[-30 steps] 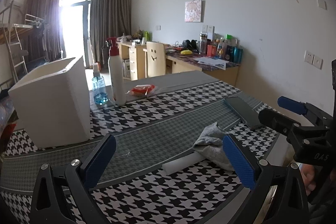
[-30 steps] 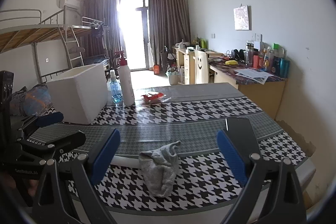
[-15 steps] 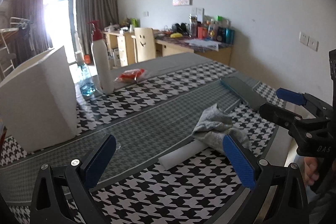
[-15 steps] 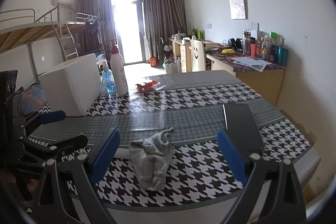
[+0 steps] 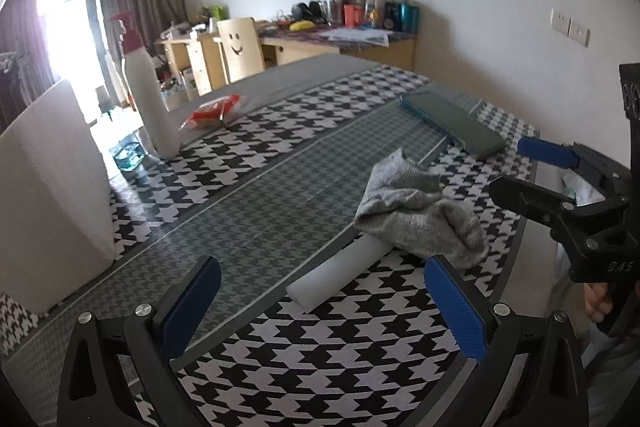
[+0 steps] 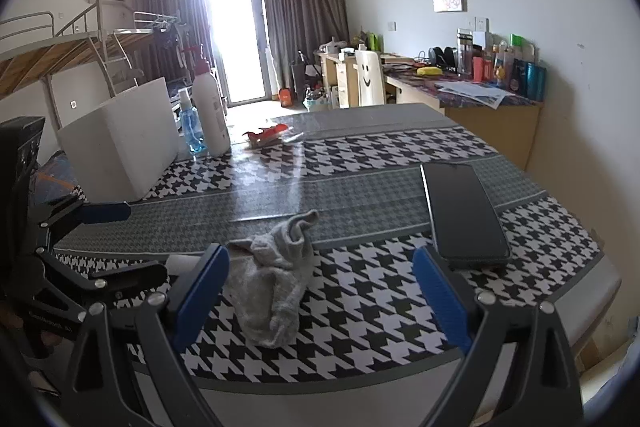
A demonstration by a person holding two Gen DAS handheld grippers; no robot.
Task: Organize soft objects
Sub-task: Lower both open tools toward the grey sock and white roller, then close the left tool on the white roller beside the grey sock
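Observation:
A crumpled grey sock (image 5: pixel 420 215) (image 6: pixel 272 283) lies on the houndstooth tablecloth near the table's front edge, draped over one end of a white foam roll (image 5: pixel 336 277). My left gripper (image 5: pixel 320 301) is open, low over the cloth, with the roll between and just beyond its blue pads. My right gripper (image 6: pixel 320 291) is open too, and the sock lies just ahead of its left pad. Each gripper shows at the edge of the other's view. A white foam box (image 5: pixel 48 187) (image 6: pixel 124 139) stands at the left of the table.
A dark phone (image 5: pixel 452 125) (image 6: pixel 464 215) lies flat to the right of the sock. A white pump bottle (image 6: pixel 210 107), a small blue spray bottle (image 6: pixel 191 125) and a red snack packet (image 6: pixel 266 135) stand near the far side. Desks and a bunk bed lie beyond.
Both grippers have come closer to the sock and lower over the table. The left view has swung right, so the foam box sits further left. Both stay open.

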